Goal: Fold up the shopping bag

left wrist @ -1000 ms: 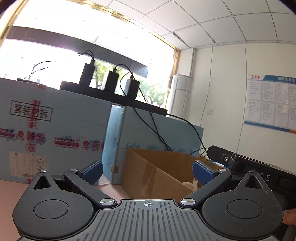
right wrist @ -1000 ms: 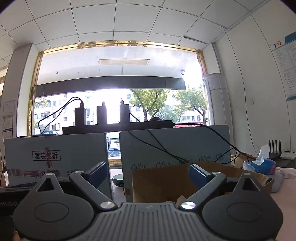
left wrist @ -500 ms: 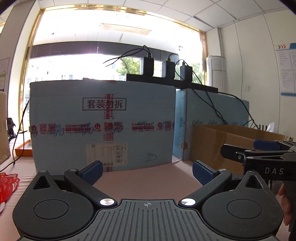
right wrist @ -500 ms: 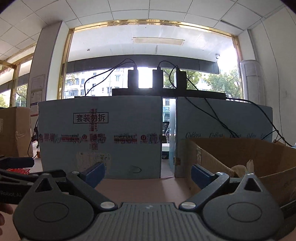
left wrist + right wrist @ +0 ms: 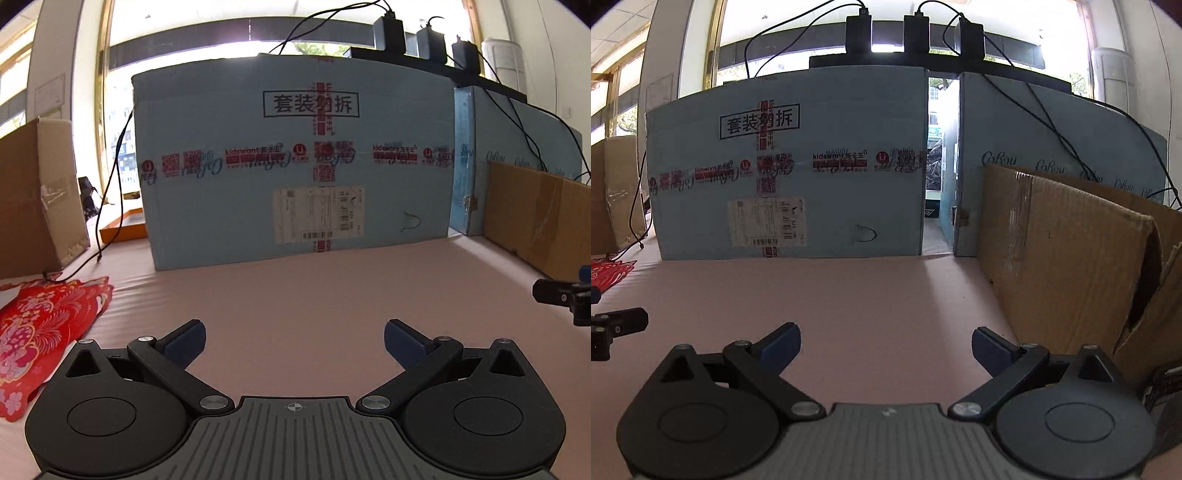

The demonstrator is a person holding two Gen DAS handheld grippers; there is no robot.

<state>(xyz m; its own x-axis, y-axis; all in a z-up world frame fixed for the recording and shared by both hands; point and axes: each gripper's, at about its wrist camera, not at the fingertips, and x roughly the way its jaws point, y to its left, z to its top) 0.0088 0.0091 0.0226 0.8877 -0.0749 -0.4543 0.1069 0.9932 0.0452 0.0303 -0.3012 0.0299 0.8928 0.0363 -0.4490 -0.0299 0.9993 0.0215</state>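
**Both grippers tipped down to the table, bag off to the left**

Both cameras have pitched down since a second ago: ceiling and window filled the views then, now the pink tabletop [image 5: 295, 295] fills the lower half, and the left view has swung from the brown box to the big blue one.

Left gripper [image 5: 294, 341]: jaws spread wide, nothing between the blue pads [image 5: 186, 341], only bare table under the gap. Released.

Right gripper [image 5: 886, 345]: same, jaws wide apart, empty, over bare table. Its tip also shows at the far right edge of the left view; the left gripper's tip shows at the far left edge of the right view.

Shopping bag [image 5: 44, 332]: red with floral print, lying flat on the table to the left of the left gripper, near its left finger but not touching. Only a sliver of it [image 5: 609, 275] shows in the right view, well left and ahead of the right gripper.

Ahead of both grippers: large blue carton [image 5: 295, 166] with black Chinese print, red tape and a shipping label, standing upright at the table's back. Second blue carton [image 5: 1052, 155] to its right, narrow gap between them. Open brown cardboard box [image 5: 1071, 258] just right of the right gripper, in front of the second carton. Another brown box [image 5: 33, 195] far left in the left view, behind the bag. Black cable [image 5: 110, 192] hangs down beside the big carton's left edge to the table. Chargers [image 5: 916, 33] on a black bar atop the cartons.
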